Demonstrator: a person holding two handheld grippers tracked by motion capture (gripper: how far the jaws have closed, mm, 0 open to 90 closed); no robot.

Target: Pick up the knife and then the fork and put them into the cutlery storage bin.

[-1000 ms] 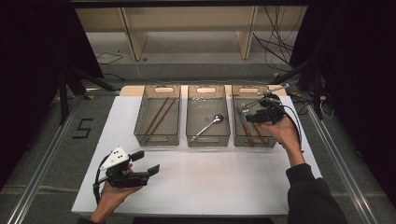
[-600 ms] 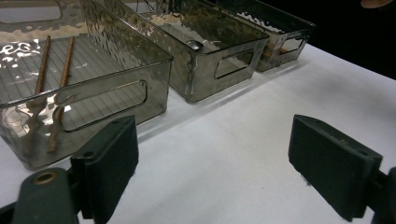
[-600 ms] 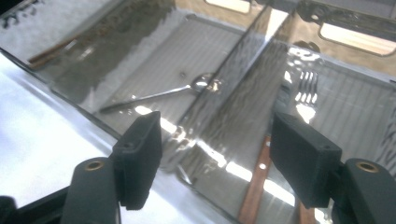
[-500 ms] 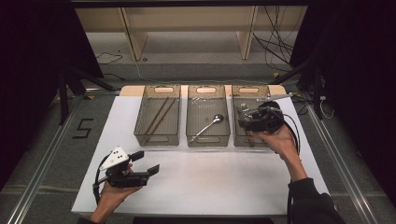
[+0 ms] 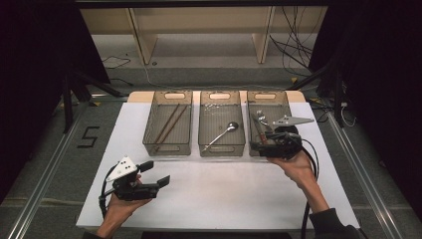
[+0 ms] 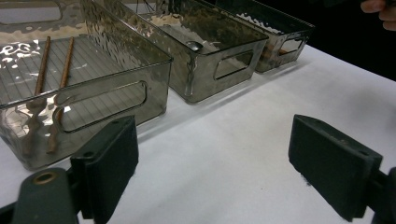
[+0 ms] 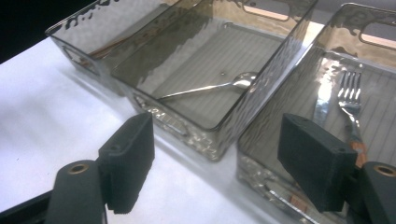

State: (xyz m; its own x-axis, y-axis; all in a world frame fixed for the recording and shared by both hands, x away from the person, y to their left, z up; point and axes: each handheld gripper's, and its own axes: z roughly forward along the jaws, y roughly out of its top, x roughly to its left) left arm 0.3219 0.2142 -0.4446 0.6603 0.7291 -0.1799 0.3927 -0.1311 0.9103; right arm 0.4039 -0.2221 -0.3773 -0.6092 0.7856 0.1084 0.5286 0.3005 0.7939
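Fork (image 7: 349, 100) beneath gaping right claw (image 7: 224, 158)

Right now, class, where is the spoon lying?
In the high view the spoon lies slantwise in the middle bin, between the chopsticks bin on its left and the fork bin on its right, bowl toward the fork side.

White surface (image 5: 219, 194) with three smoky grey see-through plastic bins (image 5: 221, 127), ribbed lines on their floors. Brown wooden chopsticks (image 5: 168, 124), shiny silver metal spoon (image 5: 223, 133), silver fork (image 7: 349, 93). Both claws matte black, left (image 5: 157, 175) and right (image 5: 256, 147).
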